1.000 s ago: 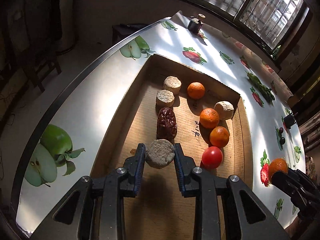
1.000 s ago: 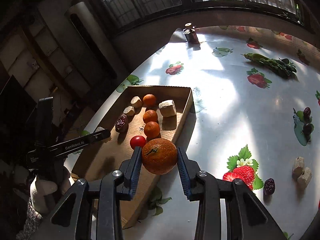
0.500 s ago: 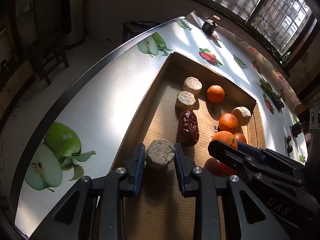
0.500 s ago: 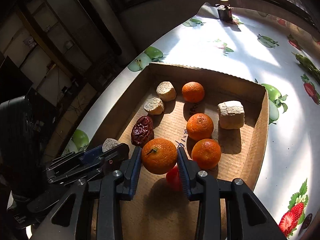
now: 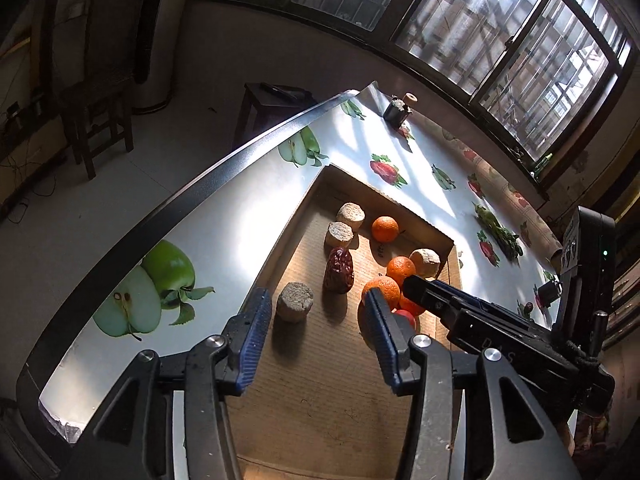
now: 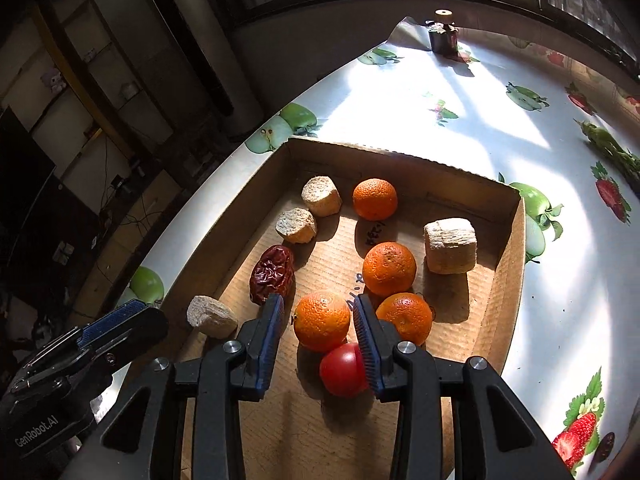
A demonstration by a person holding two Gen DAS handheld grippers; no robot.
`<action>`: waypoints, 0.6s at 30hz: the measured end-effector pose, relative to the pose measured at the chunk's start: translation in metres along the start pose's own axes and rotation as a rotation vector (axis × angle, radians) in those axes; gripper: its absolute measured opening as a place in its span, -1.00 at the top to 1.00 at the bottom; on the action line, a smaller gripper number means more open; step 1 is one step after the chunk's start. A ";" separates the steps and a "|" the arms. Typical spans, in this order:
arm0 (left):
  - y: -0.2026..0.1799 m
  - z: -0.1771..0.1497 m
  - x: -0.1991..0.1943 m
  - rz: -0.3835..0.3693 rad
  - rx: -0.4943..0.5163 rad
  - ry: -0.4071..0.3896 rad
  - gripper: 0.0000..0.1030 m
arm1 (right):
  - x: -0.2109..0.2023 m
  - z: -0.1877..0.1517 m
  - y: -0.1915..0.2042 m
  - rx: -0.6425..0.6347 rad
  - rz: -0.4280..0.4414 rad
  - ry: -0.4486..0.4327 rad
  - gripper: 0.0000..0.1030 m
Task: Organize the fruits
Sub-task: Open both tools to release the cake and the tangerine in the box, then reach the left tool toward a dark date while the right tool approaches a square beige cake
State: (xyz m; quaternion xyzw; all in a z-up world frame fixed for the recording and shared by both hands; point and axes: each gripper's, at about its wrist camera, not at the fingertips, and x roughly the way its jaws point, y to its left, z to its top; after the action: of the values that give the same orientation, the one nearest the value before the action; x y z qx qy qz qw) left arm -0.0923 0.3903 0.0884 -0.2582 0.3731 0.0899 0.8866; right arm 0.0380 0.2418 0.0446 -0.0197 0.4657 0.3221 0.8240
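Observation:
A shallow cardboard box (image 6: pixel 510 280) on the table holds several oranges, tan round cakes, a red date (image 6: pixel 272 274) and a red tomato (image 6: pixel 344 370). My left gripper (image 5: pixel 316 322) is open above the box; a tan cake (image 5: pixel 295 302) lies on the box floor just inside its left finger. My right gripper (image 6: pixel 318 334) is open, its fingers on either side of an orange (image 6: pixel 322 320) that rests on the box floor beside the tomato. The right gripper also shows in the left wrist view (image 5: pixel 472 314), partly hiding the oranges (image 5: pixel 384 290).
The table (image 6: pixel 440 112) has a white cloth printed with fruit. A small dark bottle (image 6: pixel 443 36) stands at its far corner. The left table edge (image 5: pixel 172 200) drops to the floor, with a stool (image 5: pixel 96 120) and a low table (image 5: pixel 276 100) beyond.
The left gripper opened and let go of the tan cake, which now lies in the box. The right gripper lowered the orange into the box and opened around it.

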 end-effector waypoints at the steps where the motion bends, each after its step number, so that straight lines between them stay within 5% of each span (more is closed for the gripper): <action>1: -0.002 -0.003 -0.009 -0.008 -0.008 -0.022 -0.12 | -0.013 -0.001 -0.002 0.007 0.002 -0.029 0.15; 8: -0.035 -0.025 -0.029 -0.068 0.047 -0.039 -0.20 | -0.128 -0.060 -0.046 0.138 0.028 -0.236 -0.11; 11: -0.053 -0.037 -0.027 -0.099 0.082 -0.015 -0.21 | -0.183 -0.110 -0.091 0.223 -0.091 -0.338 -0.35; 18: -0.121 -0.073 -0.007 -0.176 0.213 0.074 -0.23 | -0.258 -0.210 -0.210 0.573 -0.252 -0.394 -0.35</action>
State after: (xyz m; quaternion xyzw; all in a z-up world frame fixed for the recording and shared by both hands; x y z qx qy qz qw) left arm -0.1001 0.2491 0.0977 -0.1972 0.3888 -0.0379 0.8992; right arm -0.0981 -0.1262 0.0709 0.2172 0.3632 0.0723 0.9031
